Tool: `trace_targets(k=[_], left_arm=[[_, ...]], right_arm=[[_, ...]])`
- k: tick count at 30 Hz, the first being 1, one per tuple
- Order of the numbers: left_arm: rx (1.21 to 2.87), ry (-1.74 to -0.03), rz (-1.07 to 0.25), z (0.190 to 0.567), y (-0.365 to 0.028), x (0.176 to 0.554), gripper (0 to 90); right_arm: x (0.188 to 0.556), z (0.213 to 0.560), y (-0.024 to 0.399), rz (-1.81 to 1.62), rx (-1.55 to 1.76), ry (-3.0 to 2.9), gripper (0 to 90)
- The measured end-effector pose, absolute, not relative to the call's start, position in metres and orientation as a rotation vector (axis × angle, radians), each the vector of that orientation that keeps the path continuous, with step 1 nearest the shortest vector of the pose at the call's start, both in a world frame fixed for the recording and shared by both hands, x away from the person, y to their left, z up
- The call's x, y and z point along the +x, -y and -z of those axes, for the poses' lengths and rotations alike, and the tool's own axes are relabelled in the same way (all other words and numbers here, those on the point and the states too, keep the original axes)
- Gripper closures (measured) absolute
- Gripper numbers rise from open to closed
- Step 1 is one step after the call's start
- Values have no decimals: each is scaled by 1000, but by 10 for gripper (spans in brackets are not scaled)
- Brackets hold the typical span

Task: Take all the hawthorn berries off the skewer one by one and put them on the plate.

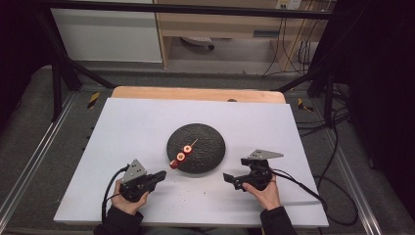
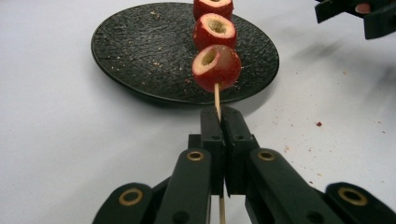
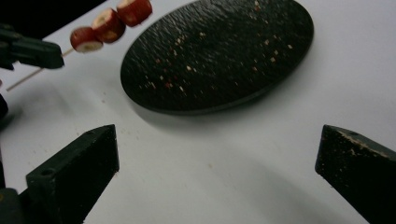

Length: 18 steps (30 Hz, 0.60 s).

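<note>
Left fingers: my left gripper (image 2: 218, 122) has its fingers (image 2: 236, 135) pressed tight together on the thin wooden stick (image 2: 217, 100). I see the stick pinched between them, and its tail pokes out behind them.
Right fingers: my right gripper (image 1: 229, 179) has its fingers (image 3: 79, 170) spread wide apart. I see bare white surface between them, so they hold no thing.
Stick: it is a skewer with three red fruit pieces (image 2: 216, 66) on it. Each piece is red outside and pale inside, with a little hole in the middle.
Where the stick is: I hold it up off the surface by its near end. In the high view the nearest fruit piece (image 1: 173, 164) hangs at the near left edge of the plate, and the other two sit over the plate.
Plate: the black plate (image 1: 208, 142) is round and bumpy. It lies in the middle of the surface, between my two grippers. It has small crumbs on it.
Surface: the surface (image 1: 137, 122) is white, and I see small red and brown crumbs on it near the plate.
Right gripper place: it is near the right side of the plate but does not touch it. It points toward the left gripper.
Hands: my left hand (image 1: 128, 201) and my right hand (image 1: 265, 194) come in from the near edge.
</note>
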State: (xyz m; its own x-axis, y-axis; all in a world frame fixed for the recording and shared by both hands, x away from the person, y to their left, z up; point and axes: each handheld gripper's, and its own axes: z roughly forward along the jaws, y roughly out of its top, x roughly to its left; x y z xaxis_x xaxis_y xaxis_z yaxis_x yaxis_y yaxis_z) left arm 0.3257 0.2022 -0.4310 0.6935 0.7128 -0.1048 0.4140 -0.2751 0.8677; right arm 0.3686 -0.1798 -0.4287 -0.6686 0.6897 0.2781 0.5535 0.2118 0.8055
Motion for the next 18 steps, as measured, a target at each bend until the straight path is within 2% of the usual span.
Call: trace_targets(k=[11, 16, 18], left_arm=[[1915, -872, -367, 432, -200, 325, 883], [1913, -865, -364, 433, -198, 325, 883], [1915, -861, -363, 432, -197, 324, 883]], right_arm=[[385, 410, 129, -1545, 1197, -2301, 29], [393, 407, 113, -1581, 1215, -2285, 72], [400, 406, 104, -1608, 1260, -2270, 119]])
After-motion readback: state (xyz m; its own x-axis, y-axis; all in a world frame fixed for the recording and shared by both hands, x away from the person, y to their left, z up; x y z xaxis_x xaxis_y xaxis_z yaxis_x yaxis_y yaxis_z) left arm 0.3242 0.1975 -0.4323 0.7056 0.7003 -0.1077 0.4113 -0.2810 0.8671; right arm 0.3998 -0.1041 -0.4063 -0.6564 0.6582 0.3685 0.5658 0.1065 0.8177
